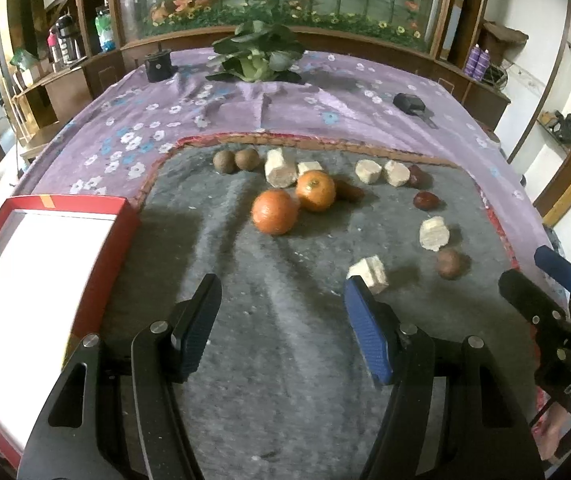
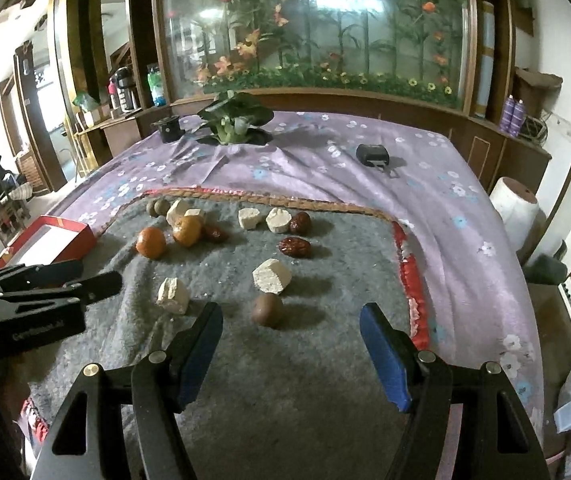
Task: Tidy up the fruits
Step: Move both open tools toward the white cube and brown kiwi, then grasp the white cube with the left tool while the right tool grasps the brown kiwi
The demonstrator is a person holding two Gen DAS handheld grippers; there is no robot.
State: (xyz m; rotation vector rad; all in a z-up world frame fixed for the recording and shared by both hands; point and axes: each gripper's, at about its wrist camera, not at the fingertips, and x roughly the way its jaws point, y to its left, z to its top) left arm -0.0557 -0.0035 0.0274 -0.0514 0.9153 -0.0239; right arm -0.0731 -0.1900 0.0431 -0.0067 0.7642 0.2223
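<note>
Since both your grippers hang spread and empty over the grey mat (image 2: 285, 380), look nearest first: the brown round fruit (image 2: 268, 310) sits just ahead of your right gripper (image 2: 291, 344), slightly left of its centreline, with no long axis to match. Your left gripper (image 1: 283, 320) has only a pale chunk (image 1: 369, 274) by its right fingertip; the oranges (image 1: 275, 211) lie farther ahead, and the red box (image 1: 125, 216) is off to its left.
</note>
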